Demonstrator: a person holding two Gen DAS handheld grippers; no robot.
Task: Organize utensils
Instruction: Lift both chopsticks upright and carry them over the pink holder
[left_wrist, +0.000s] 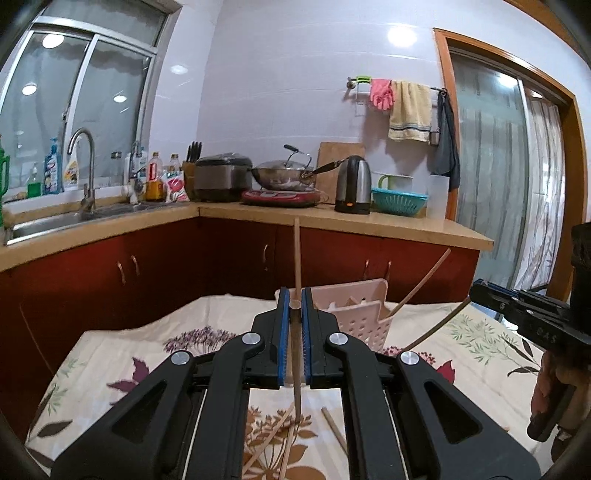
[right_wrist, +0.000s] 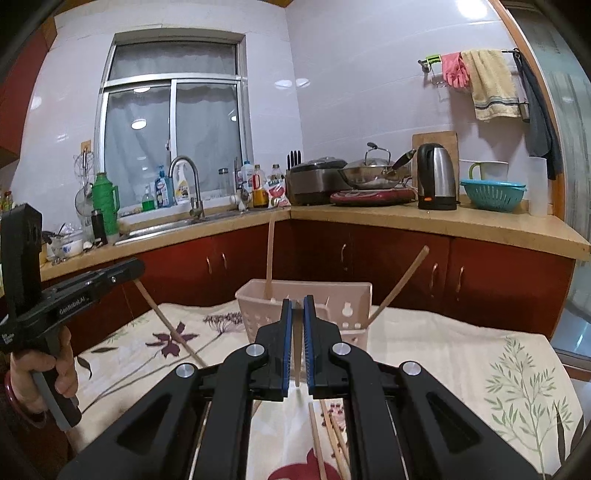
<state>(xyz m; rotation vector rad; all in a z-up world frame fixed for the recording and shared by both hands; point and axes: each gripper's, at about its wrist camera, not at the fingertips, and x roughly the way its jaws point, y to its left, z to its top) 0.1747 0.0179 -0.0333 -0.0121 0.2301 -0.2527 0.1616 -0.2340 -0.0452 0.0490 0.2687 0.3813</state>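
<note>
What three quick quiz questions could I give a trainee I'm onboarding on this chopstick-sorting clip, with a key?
1. True or false: the left gripper is shut on a chopstick.
2. Where do the two chopsticks already sorted stand? A) in the pink holder B) in the teal colander C) in the sink
3. Fill in: loose chopsticks lie on the ______ cloth.

Key: 1 true; the right gripper also pinches a stick. 2 A; one is nearly upright, one leans right. 3 floral.
</note>
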